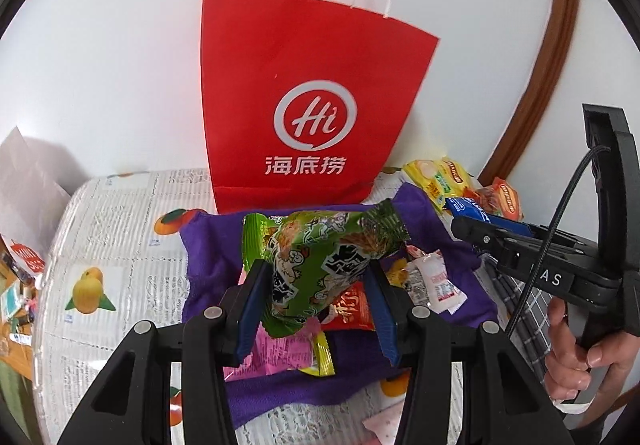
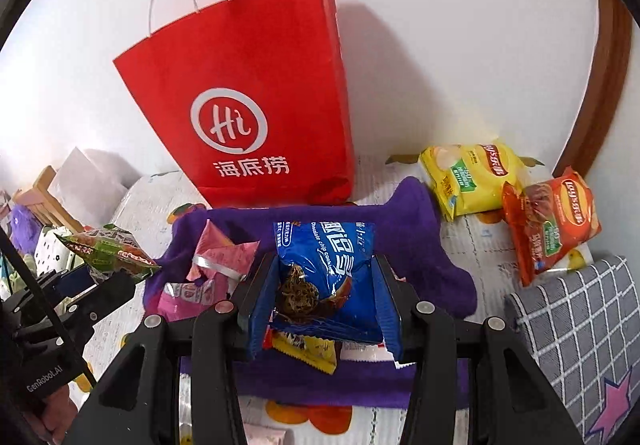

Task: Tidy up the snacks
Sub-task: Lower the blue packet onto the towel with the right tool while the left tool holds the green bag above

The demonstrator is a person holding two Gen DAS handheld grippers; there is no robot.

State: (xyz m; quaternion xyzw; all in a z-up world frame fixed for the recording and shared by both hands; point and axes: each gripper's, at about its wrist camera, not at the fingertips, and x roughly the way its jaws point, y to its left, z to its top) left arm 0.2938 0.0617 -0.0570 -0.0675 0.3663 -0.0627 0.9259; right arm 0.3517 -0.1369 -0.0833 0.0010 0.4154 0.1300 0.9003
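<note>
Between the blue pads of my left gripper (image 1: 316, 285) I've got a green snack packet (image 1: 320, 257) pinched tight, the pads pressing into its lower half so the foil crumples. The packet sticks up and forward from the jaws, held clear above the purple cloth (image 1: 216, 245). Under it on the cloth sit a pink packet (image 1: 280, 353), a small red one (image 1: 354, 309) and a white sachet (image 1: 436, 281).

My right gripper (image 2: 326, 285) is doing the same thing with a blue chocolate chip cookie bag (image 2: 326, 265): both pads are clamped on its sides, the bag standing up between them with its top edge pointing away from me. A little yellow packet (image 2: 308, 355) lies just below it on the cloth, and a pink bag (image 2: 218, 257) lies to the left of the jaws.

Straight ahead of both grippers stands the red paper bag (image 1: 304, 93), upright against the white wall at the back edge of the cloth, white string handles up. It's beyond both held snacks, not touching either as far as I can tell.

Off to the right, on the patterned table cover (image 2: 472, 245), are a yellow chips bag (image 2: 472, 177) and an orange-red chips bag (image 2: 552, 221), just beside each other and well apart from my grippers. In the left view a hand (image 1: 576, 357) grips the right tool's handle.
</note>
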